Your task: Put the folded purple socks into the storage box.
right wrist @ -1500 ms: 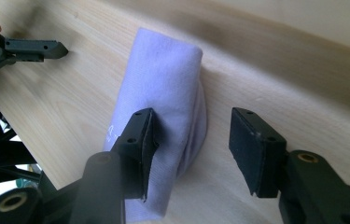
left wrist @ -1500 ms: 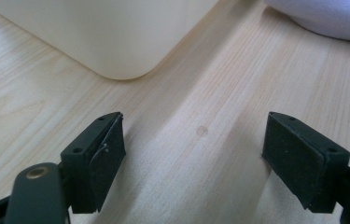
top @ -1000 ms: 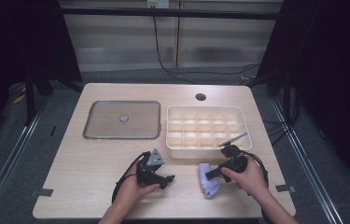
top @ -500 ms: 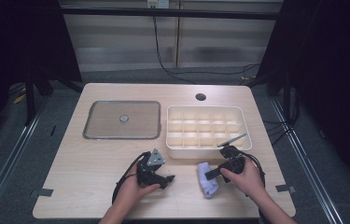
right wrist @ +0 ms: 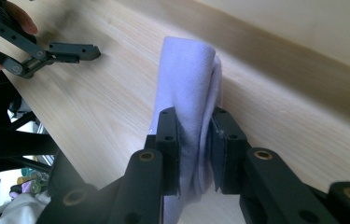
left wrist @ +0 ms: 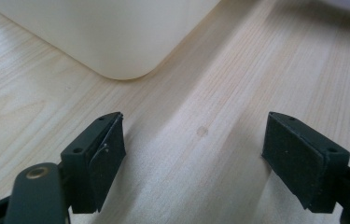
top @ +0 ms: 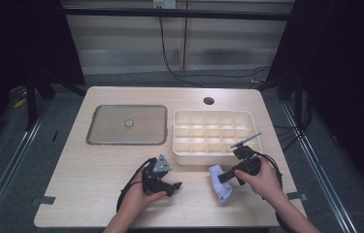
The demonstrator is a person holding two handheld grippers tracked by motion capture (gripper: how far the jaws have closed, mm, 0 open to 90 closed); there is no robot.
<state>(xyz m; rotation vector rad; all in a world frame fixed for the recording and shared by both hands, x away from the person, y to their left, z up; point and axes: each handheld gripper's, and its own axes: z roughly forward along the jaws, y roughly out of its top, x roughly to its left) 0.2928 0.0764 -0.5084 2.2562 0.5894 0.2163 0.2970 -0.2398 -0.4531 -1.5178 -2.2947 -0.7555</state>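
Cloth (right wrist: 189, 88), a folded pale lilac piece, is pinched between the jaws of the right gripper (right wrist: 195, 154), which are clenched on its lower part in the middle of the right gripper view. Most of the fold stands free above the pads and leans toward the upper right of that frame, where the wall of the tray (right wrist: 303, 28) runs. In the high view the cloth (top: 220, 183) lies low on the table (top: 87, 179), right of centre, just below the tray's (top: 179, 158) near wall, with the right gripper (top: 227, 175) on its right side.

The grip looks shallow to me: only one end of the fold is caught, so if the gripper lifts fast the loose layers may unfold, droop and drag over the wood. The tray wall is close, so a lift straight toward the compartments could snag the hanging end on the rim, or drop it across a divider rather than into one cell. Soft fabric also slides between hard pads, so it could slip out mid-carry.

The left gripper (top: 168, 185) rests low, left of centre in the high view, jaws spread wide over bare wood, holding nothing. It sits near the tray's rounded corner (left wrist: 126, 70), well apart from the cloth, too far to steady a drooping end.
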